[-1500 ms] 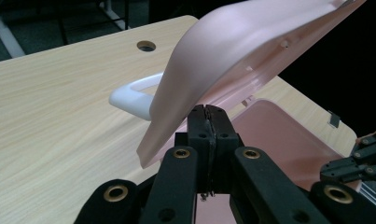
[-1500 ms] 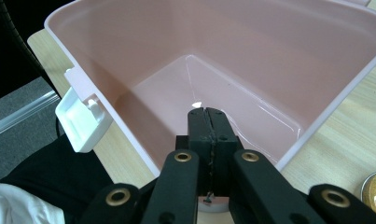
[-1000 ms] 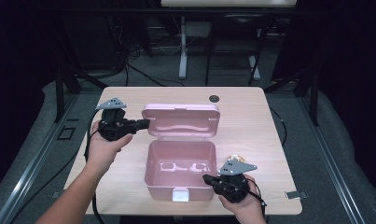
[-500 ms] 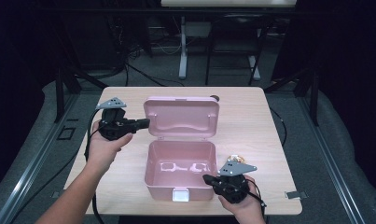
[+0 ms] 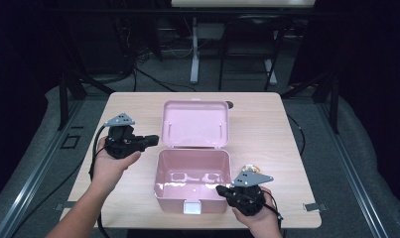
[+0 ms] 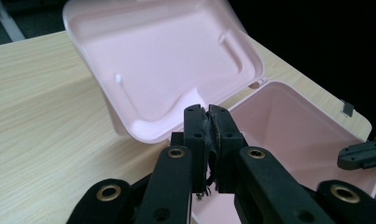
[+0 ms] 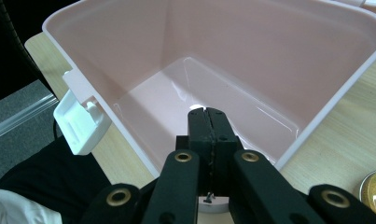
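A pink plastic box [image 5: 173, 194] stands open in the middle of the wooden table [image 5: 267, 129], its lid [image 5: 195, 124] raised nearly upright behind it. My left gripper [image 5: 155, 140] points at the lid's lower left edge. In the left gripper view its jaws [image 6: 209, 108] have just been opening and show a thin slit with nothing between them, just short of the lid [image 6: 167, 60]. My right gripper [image 5: 220, 189] is shut and empty at the box's front right corner. Its tips [image 7: 209, 111] hang over the rim of the empty box [image 7: 269, 42].
A white latch [image 5: 192, 207] sticks out from the box's front wall, near the table's front edge. A small golden round object [image 5: 250, 167] lies right of the box, behind the right gripper. A dark round thing [image 5: 230, 104] sits behind the lid.
The lid has swung up from leaning back to nearly upright. The left gripper's tips now sit just off the lid's edge. The right gripper has not moved.
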A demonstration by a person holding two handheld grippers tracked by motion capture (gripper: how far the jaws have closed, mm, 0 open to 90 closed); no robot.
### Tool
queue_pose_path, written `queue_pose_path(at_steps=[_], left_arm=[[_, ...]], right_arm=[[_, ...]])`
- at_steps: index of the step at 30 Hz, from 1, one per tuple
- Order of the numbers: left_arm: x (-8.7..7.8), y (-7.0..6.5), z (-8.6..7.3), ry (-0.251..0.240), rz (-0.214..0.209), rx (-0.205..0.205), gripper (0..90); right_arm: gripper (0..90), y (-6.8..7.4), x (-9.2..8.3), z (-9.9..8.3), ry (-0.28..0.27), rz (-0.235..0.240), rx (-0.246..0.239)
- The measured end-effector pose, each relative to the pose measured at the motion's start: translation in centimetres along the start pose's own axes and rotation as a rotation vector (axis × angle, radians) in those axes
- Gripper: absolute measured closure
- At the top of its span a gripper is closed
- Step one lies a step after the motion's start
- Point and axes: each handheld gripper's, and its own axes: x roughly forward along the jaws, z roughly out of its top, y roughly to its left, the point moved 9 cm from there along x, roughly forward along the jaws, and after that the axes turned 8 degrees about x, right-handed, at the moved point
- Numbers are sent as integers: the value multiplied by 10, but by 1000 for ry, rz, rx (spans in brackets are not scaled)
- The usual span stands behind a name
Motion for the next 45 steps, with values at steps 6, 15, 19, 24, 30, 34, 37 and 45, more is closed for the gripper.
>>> queue_pose_path(at_steps=[6,15,19,24,30,34,37,45], left_arm=[[-3,0,-8,-7,6,1,830],[-6,-7,-26,-6,16,10,722],[-7,-7,-34,-18,16,-2,700],[-9,-8,-44,-49,17,-37,685],[-9,-10,-57,-50,11,-47,644],[-7,-8,-63,-54,14,-45,628],[-7,-8,-71,-37,24,-36,621],[-13,-7,-78,-32,32,-39,607]], right_arm=[[900,0,0,0,0,-1,5],[900,0,0,0,-11,-9,0],[900,0,0,0,-11,-6,3],[870,2,0,0,-9,5,5],[820,1,-1,1,-3,-7,1],[806,1,0,2,5,-5,11],[802,2,-1,3,1,-6,11],[749,5,-14,8,-25,-5,6]])
